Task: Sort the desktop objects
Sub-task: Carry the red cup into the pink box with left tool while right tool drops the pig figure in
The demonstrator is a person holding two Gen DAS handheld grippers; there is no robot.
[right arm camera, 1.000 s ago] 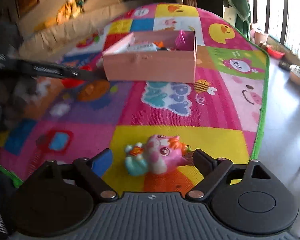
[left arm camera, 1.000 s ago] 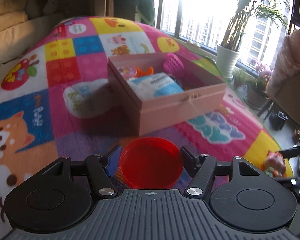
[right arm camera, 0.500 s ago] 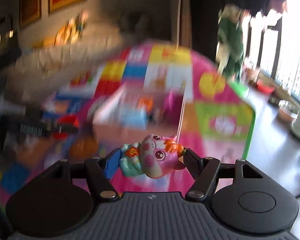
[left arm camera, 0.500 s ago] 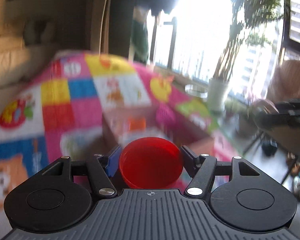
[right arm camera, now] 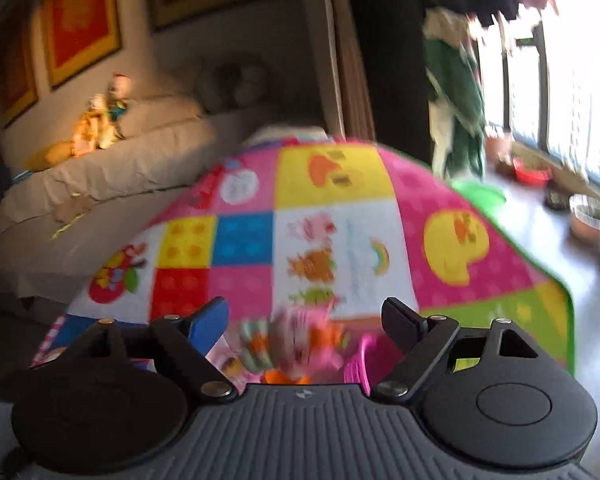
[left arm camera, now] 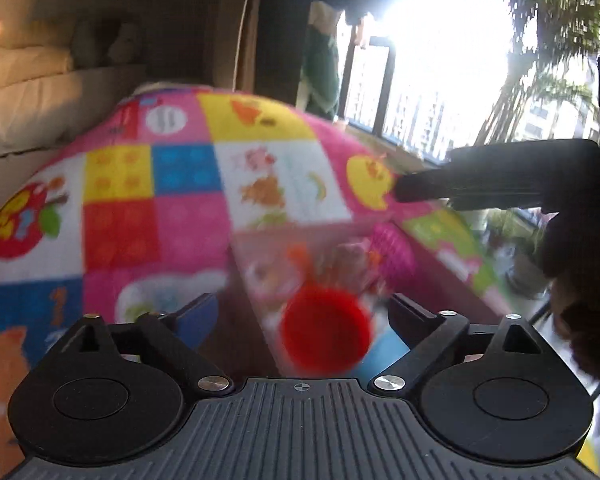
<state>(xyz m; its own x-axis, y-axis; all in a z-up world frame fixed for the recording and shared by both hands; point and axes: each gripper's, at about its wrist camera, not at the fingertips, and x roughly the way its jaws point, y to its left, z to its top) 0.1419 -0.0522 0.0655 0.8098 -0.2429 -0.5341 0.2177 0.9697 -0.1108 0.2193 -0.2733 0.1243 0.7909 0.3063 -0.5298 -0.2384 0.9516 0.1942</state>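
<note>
Both tongs hang wide open over the pink box (left arm camera: 428,276), and both loads are loose! Under the left tongs (left arm camera: 300,312) the red cup (left arm camera: 325,334) sits clear of either finger, a blurred disc over the box interior, apparently mid-drop. Under the right tongs (right arm camera: 305,318) the pink toy (right arm camera: 300,340) smears between spread fingers, touching neither, above the orange and magenta bits already inside. The blur is heavy, so I can't say whether either piece has landed. The box rests on the bright play mat (left arm camera: 180,184), and the right tool's dark arm crosses the left view at upper right. To finish this well: hold each tool steady over the opening until its piece settles, keep the fingers spread so nothing snags, then lift straight up and apart, since the two tools are crowded over one box and a sideways sweep could clip the rim.
</note>
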